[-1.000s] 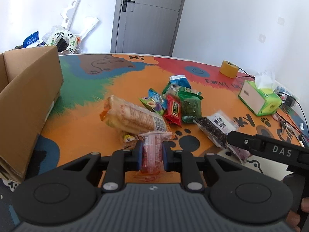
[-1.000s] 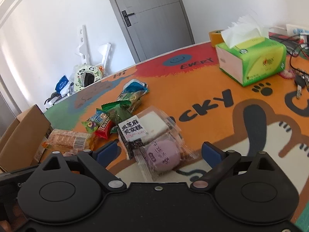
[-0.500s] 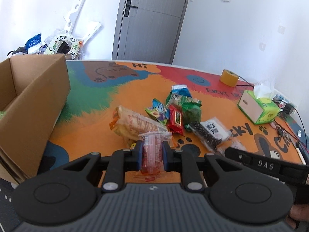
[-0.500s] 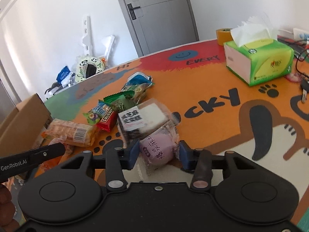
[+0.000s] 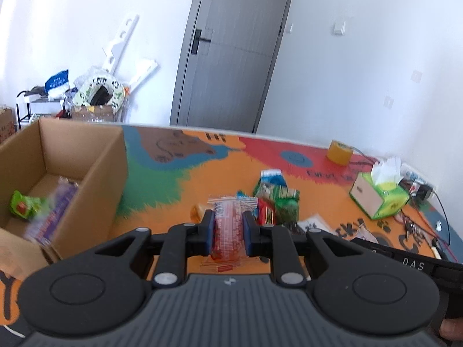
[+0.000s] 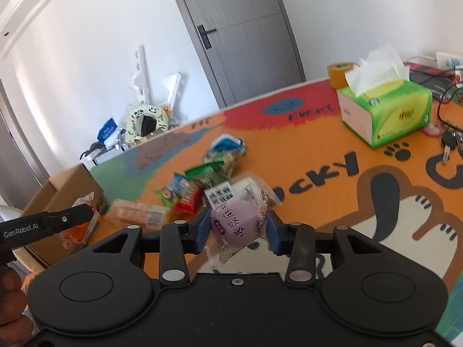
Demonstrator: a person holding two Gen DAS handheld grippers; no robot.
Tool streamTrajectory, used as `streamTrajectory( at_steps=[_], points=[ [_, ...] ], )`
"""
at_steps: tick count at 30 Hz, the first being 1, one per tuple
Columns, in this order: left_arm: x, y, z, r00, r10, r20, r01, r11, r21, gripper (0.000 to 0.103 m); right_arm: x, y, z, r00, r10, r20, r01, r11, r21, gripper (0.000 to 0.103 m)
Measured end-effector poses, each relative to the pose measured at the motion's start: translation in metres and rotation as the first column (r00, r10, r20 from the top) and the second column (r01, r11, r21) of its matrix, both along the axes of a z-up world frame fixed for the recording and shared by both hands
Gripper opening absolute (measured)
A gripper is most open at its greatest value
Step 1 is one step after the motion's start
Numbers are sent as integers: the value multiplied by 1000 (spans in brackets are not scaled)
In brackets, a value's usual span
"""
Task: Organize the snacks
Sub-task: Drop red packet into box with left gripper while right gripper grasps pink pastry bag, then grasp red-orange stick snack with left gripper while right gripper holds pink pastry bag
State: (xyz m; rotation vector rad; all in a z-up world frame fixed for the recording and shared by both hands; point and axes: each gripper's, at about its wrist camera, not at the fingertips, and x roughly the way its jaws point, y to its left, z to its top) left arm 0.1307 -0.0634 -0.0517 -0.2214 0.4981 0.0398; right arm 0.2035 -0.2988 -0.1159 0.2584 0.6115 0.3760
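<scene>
Both grippers now lifted off the table (image 5: pixel 202 170), left gripper (image 5: pixel 228 225) jaws pinching a red packet (image 5: pixel 228 219), right gripper (image 6: pixel 237 231) jaws pinching a purple bun (image 6: pixel 237 225); carry step, next calls for release over the box (image 5: pixel 58 156).

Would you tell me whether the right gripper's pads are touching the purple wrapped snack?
Touching. The right wrist view shows the right gripper with both blue pads pressed against the purple wrapped snack, which hangs clear of the table.
</scene>
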Motion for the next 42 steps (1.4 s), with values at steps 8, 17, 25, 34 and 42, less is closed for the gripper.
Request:
streamTrajectory(
  at_steps=[8,17,25,34,42],
  points=[
    [-3,18,14,999,4,51,-3,1000,-17,7,-2,23,20,998,43,42,-43,999,-8,41],
    [0,26,0,999,0,-33,-1,1000,-30,12,0,44,19,996,79,40,-78,997,-10,41],
    [6,24,-26,996,29,-82,-28,999,16,42,0,43,1,998,64,-7,-64,998,-13,41],
    [22,21,-48,985,156,-77,-148,983,109,48,8,37,-18,997,57,-56,-56,998,15,41],
    [40,19,-61,973,209,-93,-192,968,162,48,16,30,-26,995,55,-80,-53,998,31,41]
  ],
)
